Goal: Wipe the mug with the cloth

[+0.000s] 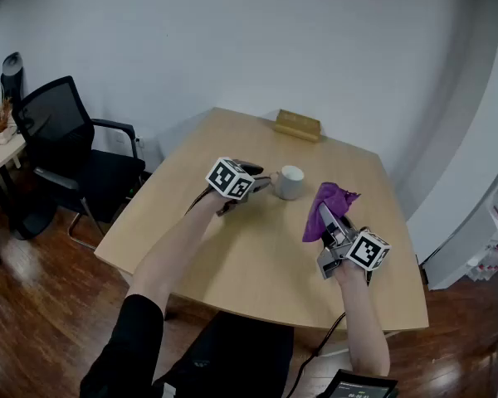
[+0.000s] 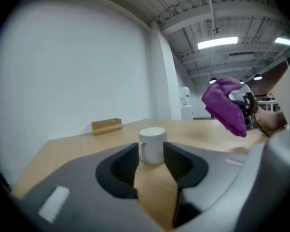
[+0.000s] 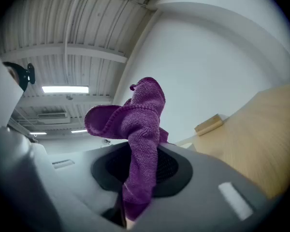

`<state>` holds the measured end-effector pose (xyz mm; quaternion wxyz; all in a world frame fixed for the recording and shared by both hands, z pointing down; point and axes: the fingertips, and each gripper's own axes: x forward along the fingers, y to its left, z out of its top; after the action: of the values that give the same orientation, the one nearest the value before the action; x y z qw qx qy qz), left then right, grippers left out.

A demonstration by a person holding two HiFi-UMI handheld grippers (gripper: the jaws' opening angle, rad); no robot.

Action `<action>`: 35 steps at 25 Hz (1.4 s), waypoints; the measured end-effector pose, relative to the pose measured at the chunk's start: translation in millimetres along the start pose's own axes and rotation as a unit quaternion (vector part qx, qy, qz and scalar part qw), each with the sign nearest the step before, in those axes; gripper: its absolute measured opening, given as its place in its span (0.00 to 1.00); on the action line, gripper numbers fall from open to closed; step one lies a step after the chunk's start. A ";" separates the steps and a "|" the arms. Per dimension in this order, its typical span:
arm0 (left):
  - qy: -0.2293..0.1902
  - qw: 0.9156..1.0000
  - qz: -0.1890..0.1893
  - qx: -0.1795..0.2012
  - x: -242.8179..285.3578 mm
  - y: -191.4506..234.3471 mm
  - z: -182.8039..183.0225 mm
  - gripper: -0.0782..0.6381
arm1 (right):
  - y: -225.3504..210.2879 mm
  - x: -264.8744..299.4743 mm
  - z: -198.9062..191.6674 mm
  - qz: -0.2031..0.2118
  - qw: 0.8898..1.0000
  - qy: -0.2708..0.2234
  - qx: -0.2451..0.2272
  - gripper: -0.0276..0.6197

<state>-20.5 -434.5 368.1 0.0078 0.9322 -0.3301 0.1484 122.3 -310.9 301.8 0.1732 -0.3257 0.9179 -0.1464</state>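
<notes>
Left gripper (image 1: 262, 182), jaws spread at the white mug (image 2: 152, 146), may topple it by closing off-centre; right gripper (image 1: 330, 222) clamps the purple cloth (image 3: 142, 124).

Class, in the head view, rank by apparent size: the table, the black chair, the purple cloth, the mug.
1. table
2. black chair
3. purple cloth
4. mug
The purple cloth and mug look close. The cloth is held nearer the camera, so that pair is unsure.

Office: black mesh desk chair (image 1: 66, 152), pale wooden meeting table (image 1: 232, 259), strip lights (image 2: 217, 43) overhead.
</notes>
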 end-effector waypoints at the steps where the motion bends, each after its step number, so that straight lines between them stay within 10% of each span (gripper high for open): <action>1: 0.003 1.000 -0.006 0.005 8.6 2.1 -3.2 0.35 | -5.2 4.7 -1.0 0.007 1.000 0.000 0.004 0.16; 15: 0.015 0.991 -0.113 0.075 67.1 13.3 -18.2 0.40 | -35.9 8.7 10.5 0.040 0.998 -0.042 0.003 0.16; 18: 0.021 0.989 -0.118 0.086 62.3 7.9 -23.5 0.24 | -35.6 3.9 10.8 0.036 0.998 -0.048 0.004 0.16; 25: 0.012 0.990 -0.135 -0.044 44.4 -18.3 -19.3 0.22 | -43.6 7.4 6.4 0.029 0.999 -0.027 0.004 0.16; 30: -0.063 0.933 -0.184 -0.302 14.4 -45.1 -6.5 0.22 | -46.0 11.5 -2.9 -0.001 1.000 0.010 -0.028 0.16; 35: -0.120 0.887 -0.196 -0.400 -7.6 -64.8 6.7 0.21 | -19.1 20.5 -20.7 0.004 0.994 0.055 -0.092 0.16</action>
<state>15.8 -379.9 365.0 0.3695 0.9064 -0.1703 -0.1135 109.3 -335.2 323.1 0.0925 -0.3278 0.9369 -0.0787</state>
